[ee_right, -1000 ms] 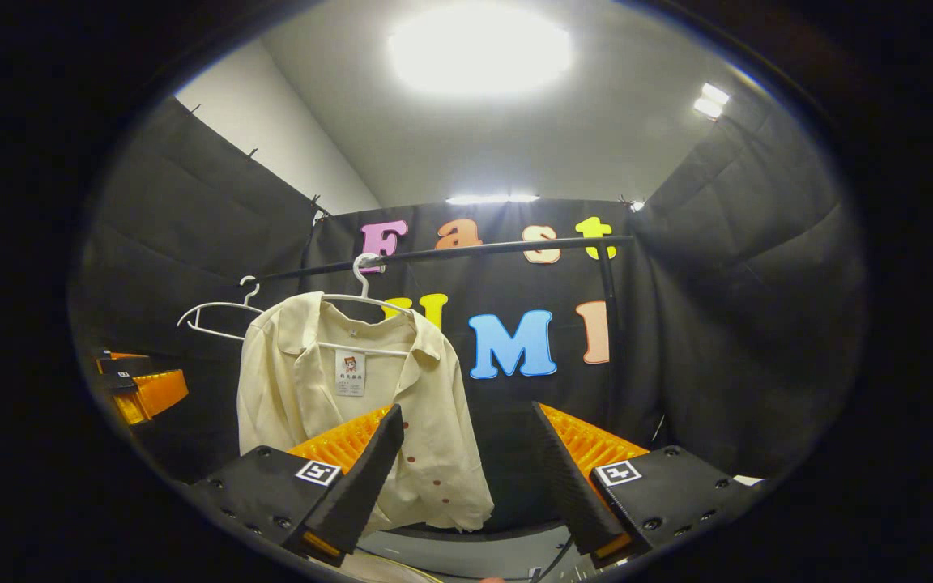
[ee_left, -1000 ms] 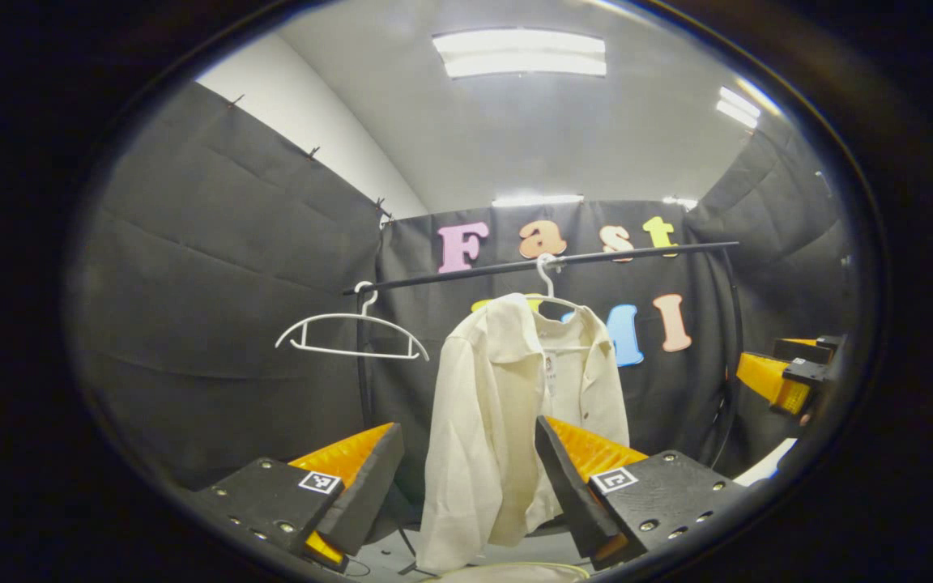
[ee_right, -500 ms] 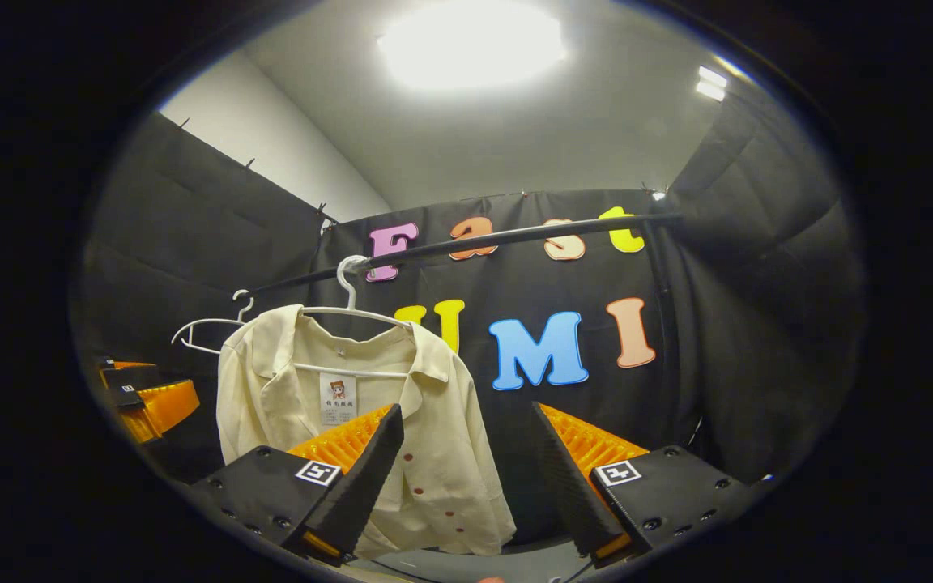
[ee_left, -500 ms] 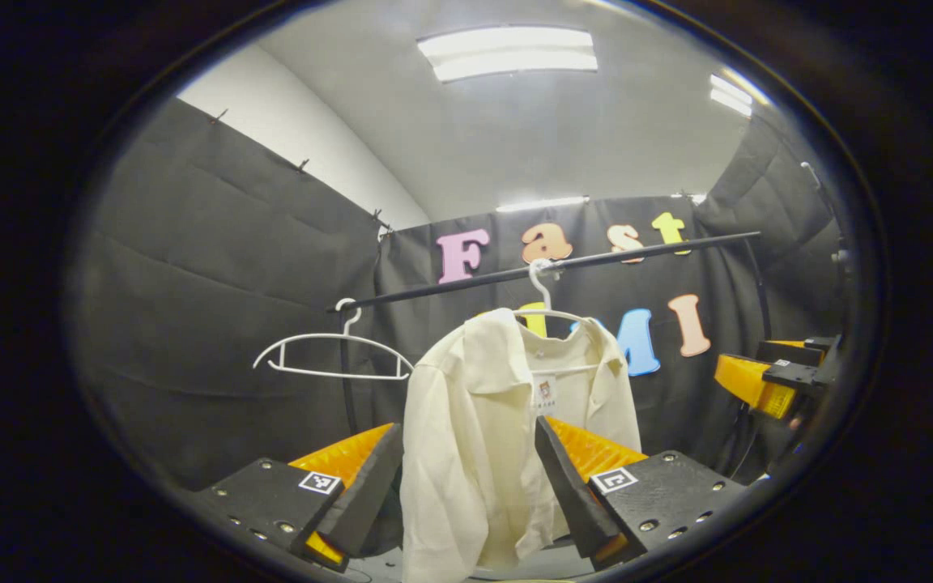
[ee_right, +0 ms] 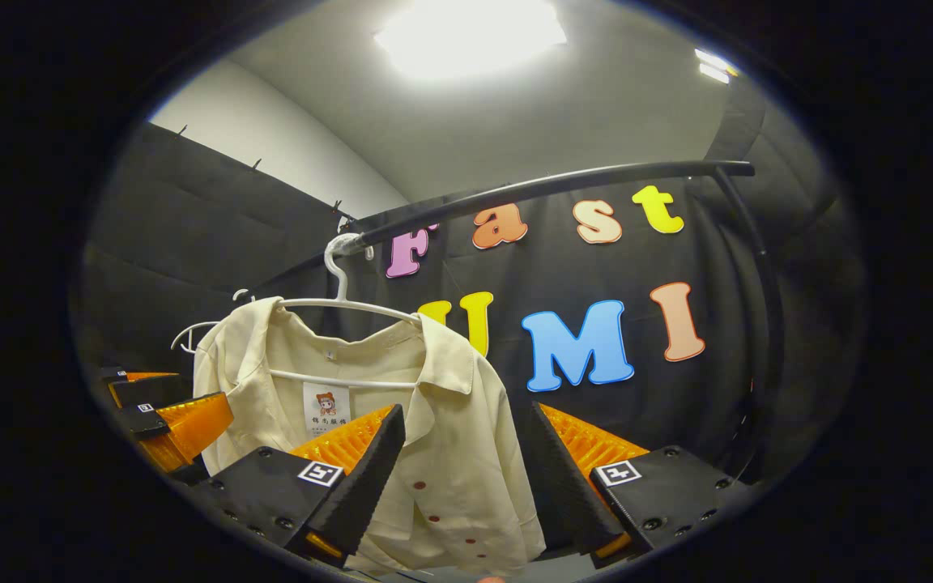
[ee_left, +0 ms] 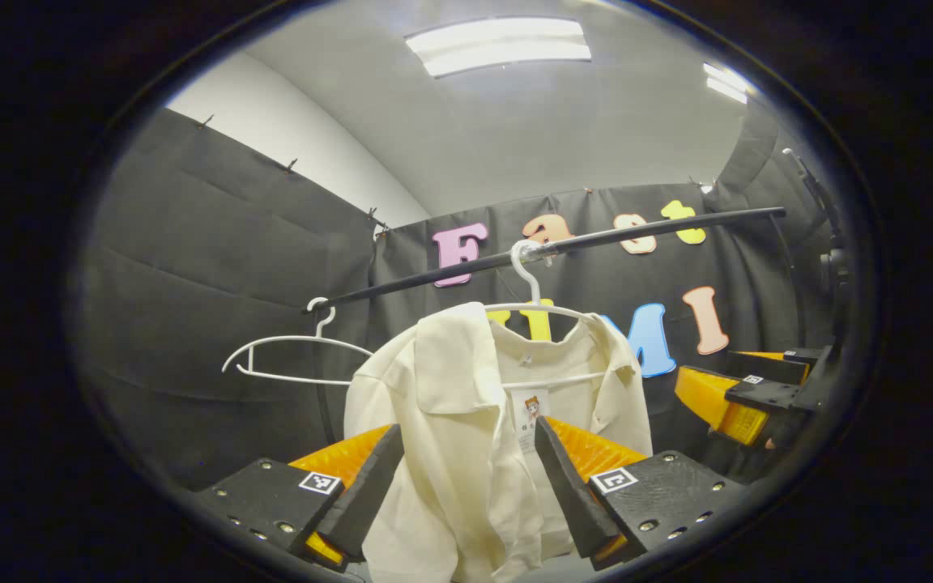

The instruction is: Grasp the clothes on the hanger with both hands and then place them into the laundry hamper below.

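Left gripper view: the left tongs (ee_left: 466, 486) stand wide apart with nothing between them, aimed at the cream shirt (ee_left: 466, 421), which hangs on a white hanger (ee_left: 543, 312) from the black rail (ee_left: 636, 233). An empty hanger (ee_left: 288, 360) hangs further along the rail.

Right gripper view: the right tongs (ee_right: 466, 478) are likewise apart and empty, facing the shirt's (ee_right: 450, 453) buttoned front. Each pair should probably bite a shoulder near the collar, then lift together so the fabric slides off without snagging.
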The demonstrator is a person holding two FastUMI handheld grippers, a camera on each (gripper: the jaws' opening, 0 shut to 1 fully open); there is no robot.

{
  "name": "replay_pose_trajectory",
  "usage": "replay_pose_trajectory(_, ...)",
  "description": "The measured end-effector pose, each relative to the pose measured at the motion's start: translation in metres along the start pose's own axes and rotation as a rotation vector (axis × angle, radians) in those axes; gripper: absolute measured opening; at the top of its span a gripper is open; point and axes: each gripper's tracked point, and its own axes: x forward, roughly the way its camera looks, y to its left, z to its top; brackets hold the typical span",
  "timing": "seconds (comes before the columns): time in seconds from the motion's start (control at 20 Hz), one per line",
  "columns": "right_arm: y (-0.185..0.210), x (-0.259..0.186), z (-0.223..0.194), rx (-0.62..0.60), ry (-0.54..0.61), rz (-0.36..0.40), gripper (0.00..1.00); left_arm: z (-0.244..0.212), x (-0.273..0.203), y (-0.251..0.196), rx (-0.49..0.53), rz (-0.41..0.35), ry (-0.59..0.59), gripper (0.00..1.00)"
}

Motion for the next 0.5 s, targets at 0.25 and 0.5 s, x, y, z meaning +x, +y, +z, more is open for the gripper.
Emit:
replay_pose_trajectory(0.25,0.015,0.046,-0.009,0.044,-0.001,0.058,0.97,-0.013,0.036,-0.011,0.001,0.038,0.022,0.95)
replay_pose_trajectory(0.5,0.023,0.087,-0.024,0.077,0.012,0.089,0.97,-0.015,0.068,-0.013,0.03,0.082,0.013,0.95)
